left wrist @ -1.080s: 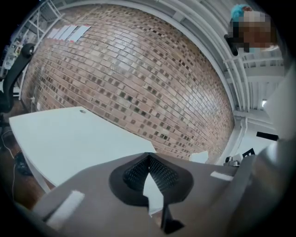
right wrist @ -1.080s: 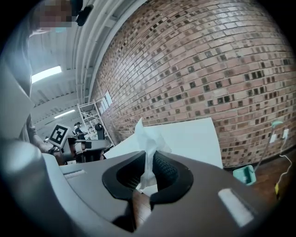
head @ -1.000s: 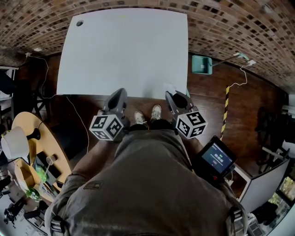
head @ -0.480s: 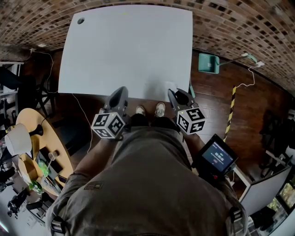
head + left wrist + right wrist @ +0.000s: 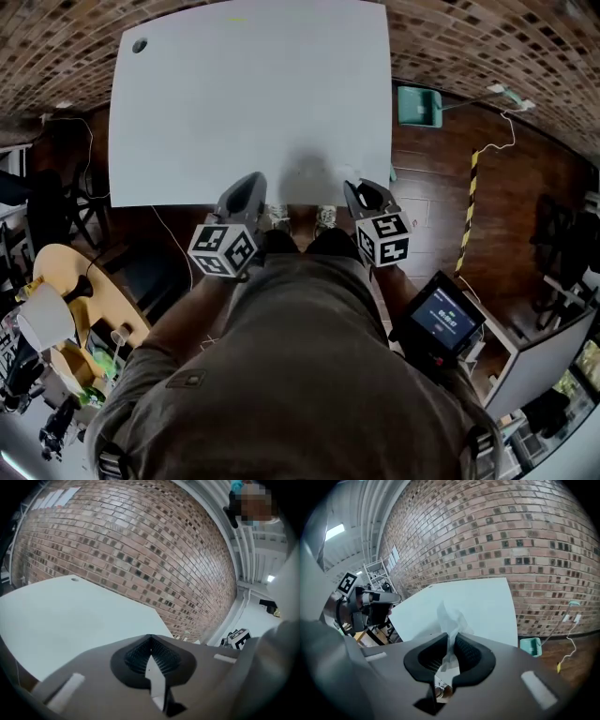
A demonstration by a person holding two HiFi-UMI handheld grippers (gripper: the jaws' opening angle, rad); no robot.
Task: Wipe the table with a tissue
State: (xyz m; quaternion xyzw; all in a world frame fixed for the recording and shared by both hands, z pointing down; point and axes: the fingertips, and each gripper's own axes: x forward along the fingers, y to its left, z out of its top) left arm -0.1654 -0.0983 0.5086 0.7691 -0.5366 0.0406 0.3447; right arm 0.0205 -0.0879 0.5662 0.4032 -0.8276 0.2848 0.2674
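White in colour: noted tissue point(image 5: 449, 616) pinched between jaws of the right gripper point(image 5: 451, 644), at the near edge of the pale table point(image 5: 253, 103). Found jaws of the left gripper point(image 5: 150, 641) pressed together on nothing. Read only square markers point(image 5: 222, 251) on both grippers; could not read the small screen point(image 5: 441, 323); recorded brick wall point(image 5: 511, 536), dark wood floor point(image 5: 431, 187).

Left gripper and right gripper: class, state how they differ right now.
The left gripper is shut and empty; the right gripper is shut on a white tissue. The left gripper sits nearer the middle of the table, the right gripper nearer its right corner. Both point toward the table.
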